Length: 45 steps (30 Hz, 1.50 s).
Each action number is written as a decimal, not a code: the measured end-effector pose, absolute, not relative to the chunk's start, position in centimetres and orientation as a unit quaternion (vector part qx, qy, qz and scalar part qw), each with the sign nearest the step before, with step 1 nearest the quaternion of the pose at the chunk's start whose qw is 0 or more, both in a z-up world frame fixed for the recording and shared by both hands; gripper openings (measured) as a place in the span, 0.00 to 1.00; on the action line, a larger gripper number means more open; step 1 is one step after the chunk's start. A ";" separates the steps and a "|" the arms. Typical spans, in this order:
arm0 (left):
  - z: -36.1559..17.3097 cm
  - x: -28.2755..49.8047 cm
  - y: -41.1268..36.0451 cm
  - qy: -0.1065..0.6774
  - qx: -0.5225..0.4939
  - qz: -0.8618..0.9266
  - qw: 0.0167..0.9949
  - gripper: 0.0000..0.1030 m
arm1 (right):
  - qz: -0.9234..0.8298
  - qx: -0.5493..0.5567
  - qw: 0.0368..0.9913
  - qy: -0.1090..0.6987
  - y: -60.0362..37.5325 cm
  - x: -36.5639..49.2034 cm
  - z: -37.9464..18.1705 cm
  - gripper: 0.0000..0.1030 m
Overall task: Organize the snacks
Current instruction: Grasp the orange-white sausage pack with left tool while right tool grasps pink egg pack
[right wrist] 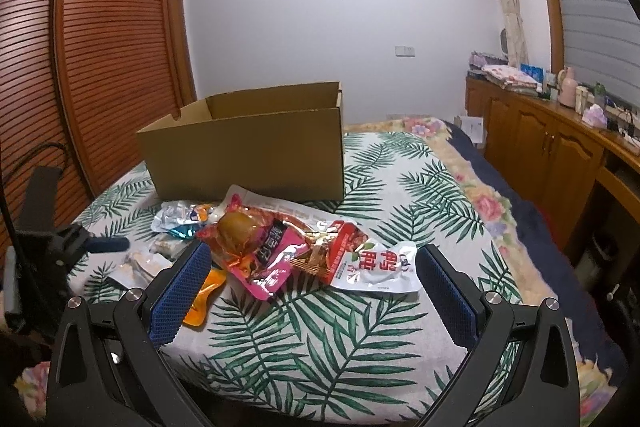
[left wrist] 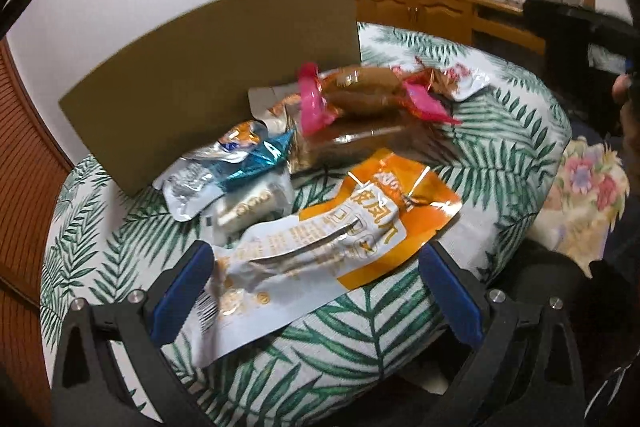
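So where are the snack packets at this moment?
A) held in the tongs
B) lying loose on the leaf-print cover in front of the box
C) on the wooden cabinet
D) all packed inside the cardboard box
B: the pink packet, the red-and-white packet and the orange packet lie on the leaf-print cover in front of the cardboard box, and both tongs are open and hold nothing.

The left wrist camera is looking low and close over the orange snack pouch [left wrist: 360, 227], facing the cardboard box [left wrist: 224, 79] at upper left. The right wrist camera is sitting higher and further back, facing the same cardboard box [right wrist: 248, 147] at centre frame; both are sharing the pink packet [left wrist: 316, 99] [right wrist: 264, 251].
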<state>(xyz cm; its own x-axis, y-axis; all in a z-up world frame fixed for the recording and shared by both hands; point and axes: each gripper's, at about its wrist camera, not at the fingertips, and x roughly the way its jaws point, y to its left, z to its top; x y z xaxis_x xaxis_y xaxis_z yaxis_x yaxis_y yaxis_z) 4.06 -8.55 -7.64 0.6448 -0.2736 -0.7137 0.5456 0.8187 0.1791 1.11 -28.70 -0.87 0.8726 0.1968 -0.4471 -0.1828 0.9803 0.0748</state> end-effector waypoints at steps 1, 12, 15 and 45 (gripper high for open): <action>-7.7 4.3 -8.6 0.353 0.187 -0.235 0.886 1.00 | 0.099 0.014 0.968 0.232 -28.6 1.1 -0.8 1.00; -8.1 7.0 -8.8 0.392 0.147 -0.278 0.865 0.96 | 0.122 0.007 0.963 0.241 -28.0 2.1 -1.4 1.00; -8.2 7.3 -8.6 0.395 0.136 -0.290 0.861 0.93 | 0.140 0.000 0.957 0.253 -27.5 3.0 -1.8 1.00; -7.7 7.3 -5.9 0.407 0.139 -0.302 0.851 0.86 | 0.298 -0.131 0.848 0.418 -20.5 16.6 -5.0 0.82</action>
